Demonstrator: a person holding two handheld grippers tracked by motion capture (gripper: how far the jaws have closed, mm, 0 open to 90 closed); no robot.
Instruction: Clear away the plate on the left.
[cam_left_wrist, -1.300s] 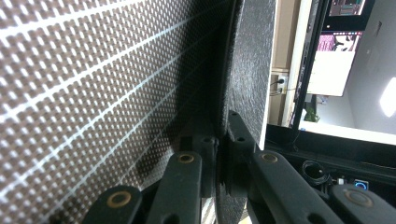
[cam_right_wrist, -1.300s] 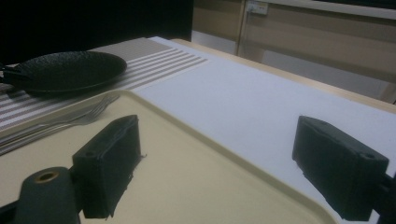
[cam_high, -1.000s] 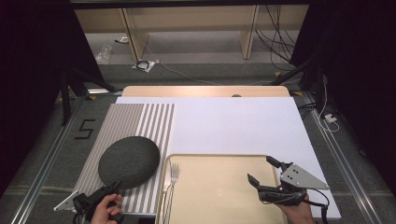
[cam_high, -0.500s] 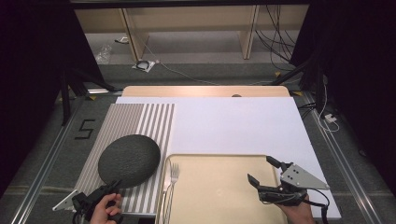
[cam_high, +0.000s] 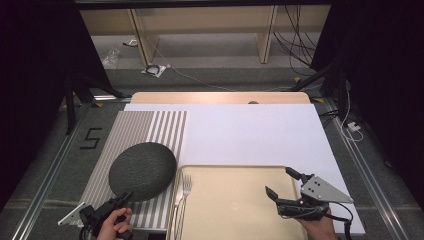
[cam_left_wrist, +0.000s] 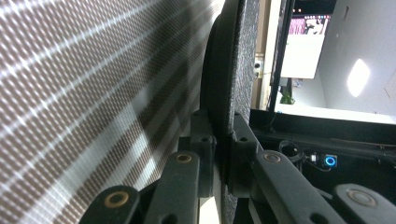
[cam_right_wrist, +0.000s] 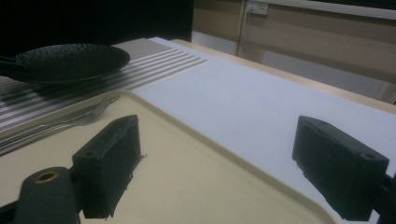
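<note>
A dark round textured plate (cam_high: 142, 170) is held just above the striped placemat (cam_high: 145, 130), at the table's front left. My left gripper (cam_high: 125, 196) is shut on its near rim. In the left gripper view the two jaws pinch the plate's edge (cam_left_wrist: 233, 70) at the gripper (cam_left_wrist: 218, 135), with the mat (cam_left_wrist: 93, 93) beside it. My right gripper (cam_high: 281, 181) stands open over the right part of the beige tray (cam_high: 225, 167), nothing between its jaws. From the right gripper (cam_right_wrist: 224, 158) the plate (cam_right_wrist: 70, 60) shows far off to the left.
A fork (cam_high: 184, 192) lies along the tray's left side, also in the right gripper view as the fork (cam_right_wrist: 79, 120). A white sheet (cam_high: 250, 130) covers the table behind the tray. The wooden table edge (cam_high: 220, 97) runs along the back.
The plate and my left gripper have edged very slightly to the right. The right gripper has stayed where it was, still open.
</note>
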